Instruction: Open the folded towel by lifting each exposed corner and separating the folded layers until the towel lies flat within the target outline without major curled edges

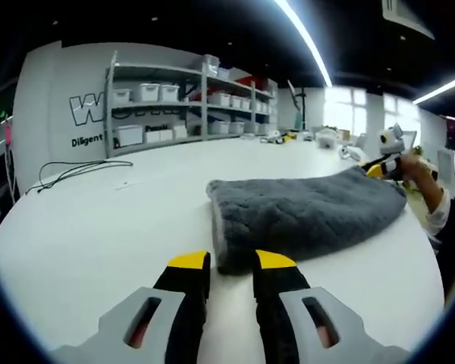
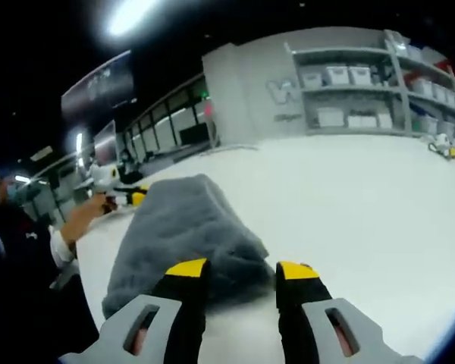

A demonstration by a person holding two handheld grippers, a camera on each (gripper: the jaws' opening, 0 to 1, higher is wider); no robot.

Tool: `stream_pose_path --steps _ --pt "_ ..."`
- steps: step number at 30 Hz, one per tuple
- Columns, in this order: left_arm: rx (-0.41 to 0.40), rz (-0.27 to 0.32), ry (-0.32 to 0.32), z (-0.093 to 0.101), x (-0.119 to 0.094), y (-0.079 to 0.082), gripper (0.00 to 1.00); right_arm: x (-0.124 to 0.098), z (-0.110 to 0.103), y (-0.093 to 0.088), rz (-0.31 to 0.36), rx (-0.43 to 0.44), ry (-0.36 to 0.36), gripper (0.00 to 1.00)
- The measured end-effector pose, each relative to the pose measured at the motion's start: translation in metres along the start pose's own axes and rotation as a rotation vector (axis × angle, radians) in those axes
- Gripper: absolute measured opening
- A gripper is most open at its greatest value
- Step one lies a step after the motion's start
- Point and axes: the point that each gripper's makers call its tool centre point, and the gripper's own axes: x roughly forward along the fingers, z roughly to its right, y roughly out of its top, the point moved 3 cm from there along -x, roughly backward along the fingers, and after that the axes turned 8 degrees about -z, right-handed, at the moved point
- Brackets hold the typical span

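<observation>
Towel [image 1: 303,216] just beyond left gripper [image 1: 233,267]

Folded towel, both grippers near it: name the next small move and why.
Probably ease the left gripper forward onto the near edge of the grey towel and pinch its top layer. The towel is bunched and folded on the white table, and the jaws stand open just short of it.

This is a lab or workshop space inside an office-style building. In the left gripper view, grey metal shelving [image 1: 189,98] stands at about 11 o'clock, stocked with white storage bins [image 1: 145,92], against a white wall with printed lettering [image 1: 87,121]. Long ceiling light strips [image 1: 307,42] run toward 1 o'clock above bright windows [image 1: 349,114]. A large white worktable [image 1: 98,227] carries a loose black cable [image 1: 76,173] at 10 o'clock. In the right gripper view, glass-walled partitions [image 2: 167,133] line the room at 10 o'clock.
</observation>
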Motion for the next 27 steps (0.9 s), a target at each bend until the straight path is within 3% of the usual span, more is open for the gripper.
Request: stream_pose_path --steps 6,16,27 --pt "0.034 0.041 0.003 0.002 -0.001 0.009 0.16 -0.001 0.002 -0.003 -0.015 0.015 0.003 0.3" --pt "0.047 0.001 0.028 -0.006 0.001 0.004 0.12 -0.001 0.0 -0.009 -0.053 0.021 0.032 0.16" --pt "0.055 -0.006 0.044 -0.012 0.008 0.007 0.11 -0.002 -0.005 -0.012 -0.091 0.018 0.052 0.1"
